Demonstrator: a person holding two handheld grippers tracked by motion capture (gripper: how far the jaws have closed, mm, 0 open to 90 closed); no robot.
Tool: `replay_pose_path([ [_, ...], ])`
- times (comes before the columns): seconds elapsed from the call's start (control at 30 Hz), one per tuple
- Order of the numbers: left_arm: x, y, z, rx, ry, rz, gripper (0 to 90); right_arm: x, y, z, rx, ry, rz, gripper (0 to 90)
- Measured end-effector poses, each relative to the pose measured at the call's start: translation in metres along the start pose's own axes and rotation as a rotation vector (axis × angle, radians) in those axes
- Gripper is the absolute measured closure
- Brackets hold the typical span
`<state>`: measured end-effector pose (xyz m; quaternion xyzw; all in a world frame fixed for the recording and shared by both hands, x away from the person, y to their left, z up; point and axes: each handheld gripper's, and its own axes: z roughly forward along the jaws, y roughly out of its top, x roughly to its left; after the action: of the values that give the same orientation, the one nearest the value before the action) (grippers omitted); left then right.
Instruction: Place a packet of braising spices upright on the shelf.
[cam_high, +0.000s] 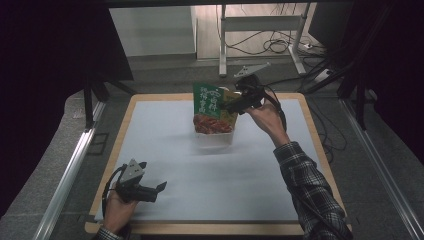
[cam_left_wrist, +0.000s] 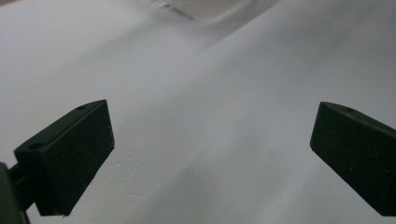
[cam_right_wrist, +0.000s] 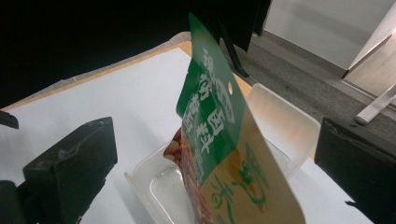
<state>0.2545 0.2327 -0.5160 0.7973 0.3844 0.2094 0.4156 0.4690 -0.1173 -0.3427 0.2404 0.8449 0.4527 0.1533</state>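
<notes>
Right gripper (cam_right_wrist: 215, 158) jaws gape around our upright green-and-tan printed food pouch (cam_right_wrist: 219, 140) in its clear plastic tray (cam_right_wrist: 280, 116); we should close squarely, left gripper (cam_left_wrist: 212, 154) idling open.

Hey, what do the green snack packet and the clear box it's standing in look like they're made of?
The snack packet looks like thin printed plastic film, glossy: it stands as a flat sheet with a punched hang hole, green and yellow print. The box looks like thin translucent plastic, semi-matte: the white surface shows through its walls. Neither can be confirmed by sight alone.
</notes>
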Motion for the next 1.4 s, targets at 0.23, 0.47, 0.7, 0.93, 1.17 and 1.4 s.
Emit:
replay_pose_path([
  [0.23,0.0,0.0,0.0,0.001,0.001,0.002,0.0,-0.002,-0.012,-0.004,0.001,0.001,0.024,0.0],
  [0.47,-0.001,0.0,0.0,-0.001,0.0,0.001,0.0,-0.001,-0.023,-0.006,0.016,-0.003,0.028,0.0],
  [0.7,-0.001,0.0,0.0,-0.001,0.001,0.0,0.0,0.004,-0.031,-0.012,0.007,-0.009,0.034,0.0],
  [0.93,-0.001,0.0,0.0,-0.002,0.0,0.003,0.0,0.01,-0.037,-0.023,-0.011,-0.013,0.033,0.0],
  [1.17,-0.002,0.001,0.001,-0.001,-0.012,0.004,0.0,0.017,-0.047,-0.033,-0.008,-0.012,0.029,0.0],
  [1.4,-0.002,0.0,0.0,-0.018,-0.02,-0.009,0.0,0.021,-0.061,-0.039,0.003,-0.016,0.047,0.0],
])
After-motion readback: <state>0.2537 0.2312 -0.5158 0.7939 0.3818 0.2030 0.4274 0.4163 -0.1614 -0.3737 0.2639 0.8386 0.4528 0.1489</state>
